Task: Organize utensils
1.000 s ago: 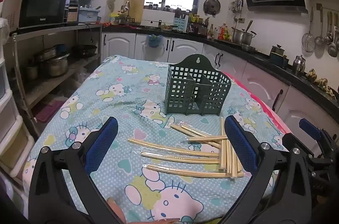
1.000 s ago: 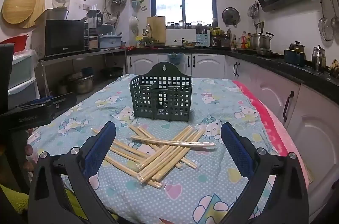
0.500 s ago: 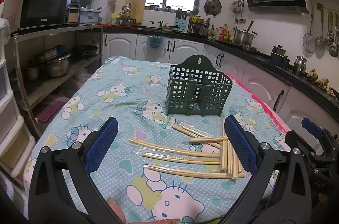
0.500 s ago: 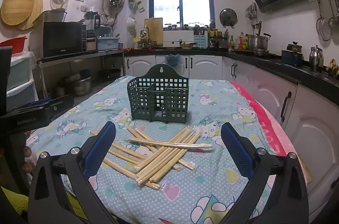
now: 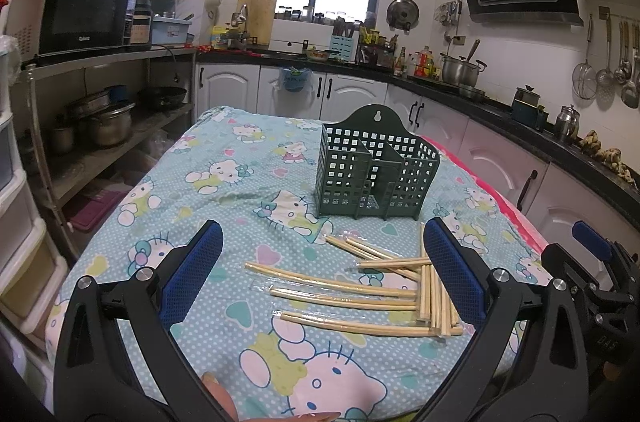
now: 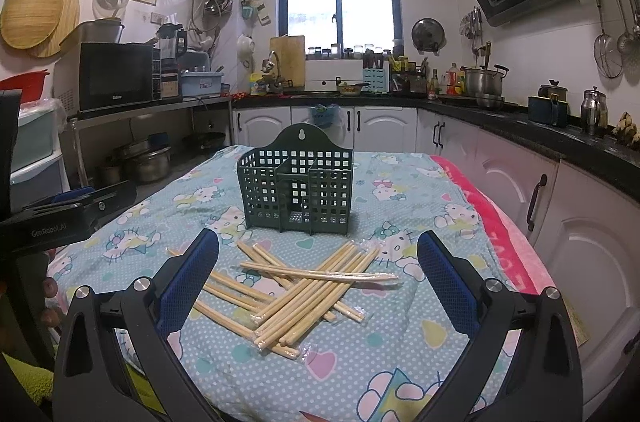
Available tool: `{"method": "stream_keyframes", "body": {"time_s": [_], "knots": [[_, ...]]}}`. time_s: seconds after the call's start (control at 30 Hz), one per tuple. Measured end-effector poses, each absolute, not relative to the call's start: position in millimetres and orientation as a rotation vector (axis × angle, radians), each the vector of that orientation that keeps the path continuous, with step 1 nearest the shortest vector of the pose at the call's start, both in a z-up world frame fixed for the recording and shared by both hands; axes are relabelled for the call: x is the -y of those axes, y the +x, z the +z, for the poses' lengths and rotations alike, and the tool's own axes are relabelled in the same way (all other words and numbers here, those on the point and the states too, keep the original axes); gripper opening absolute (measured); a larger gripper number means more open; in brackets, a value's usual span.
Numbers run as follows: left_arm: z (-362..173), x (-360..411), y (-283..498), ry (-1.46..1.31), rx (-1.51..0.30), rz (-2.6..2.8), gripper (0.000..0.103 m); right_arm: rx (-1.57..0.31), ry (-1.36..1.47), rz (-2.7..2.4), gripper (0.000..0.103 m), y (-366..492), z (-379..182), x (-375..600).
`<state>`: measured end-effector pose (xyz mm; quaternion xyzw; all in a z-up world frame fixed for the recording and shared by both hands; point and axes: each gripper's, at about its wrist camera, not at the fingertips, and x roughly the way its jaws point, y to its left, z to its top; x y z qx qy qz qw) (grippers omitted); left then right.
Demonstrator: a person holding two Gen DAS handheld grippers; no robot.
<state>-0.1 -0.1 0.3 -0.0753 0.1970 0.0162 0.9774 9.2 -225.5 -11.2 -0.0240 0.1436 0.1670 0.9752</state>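
Observation:
A dark green slotted utensil holder [image 5: 374, 168] stands upright on the table; it also shows in the right wrist view [image 6: 296, 188]. Several wrapped wooden chopsticks [image 5: 372, 286] lie loose in a crossed pile in front of it, seen too in the right wrist view [image 6: 304, 294]. My left gripper [image 5: 322, 266] is open and empty, hovering above the near side of the pile. My right gripper [image 6: 318, 272] is open and empty, also over the pile. The right gripper's body shows at the left wrist view's right edge [image 5: 592, 282].
The table wears a Hello Kitty cloth [image 5: 224, 174] with a pink edge on the right [image 6: 492, 222]. White cabinets and a black counter [image 6: 560, 150] run along the right and back. A metal shelf with pots [image 5: 100, 126] stands left.
Both grippers have risen and drawn back slightly, so the holder and chopsticks sit a little lower in view. Nothing on the table moved.

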Motion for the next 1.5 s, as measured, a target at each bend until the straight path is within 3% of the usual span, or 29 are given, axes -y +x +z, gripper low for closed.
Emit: {"method": "stream_keyframes", "body": {"time_s": [0.9, 1.5], "knots": [[1.1, -14.7, -2.0, -0.202, -0.435, 0.046, 0.093, -0.363, -0.057, 0.339, 0.097, 20.5, -12.5, 223.5], [-36.3, -85.4, 38.5, -0.42, -0.662, 0.024, 0.093, -0.519, -0.052, 0.358, 0.097, 75.1, -14.9, 211.9]]}}
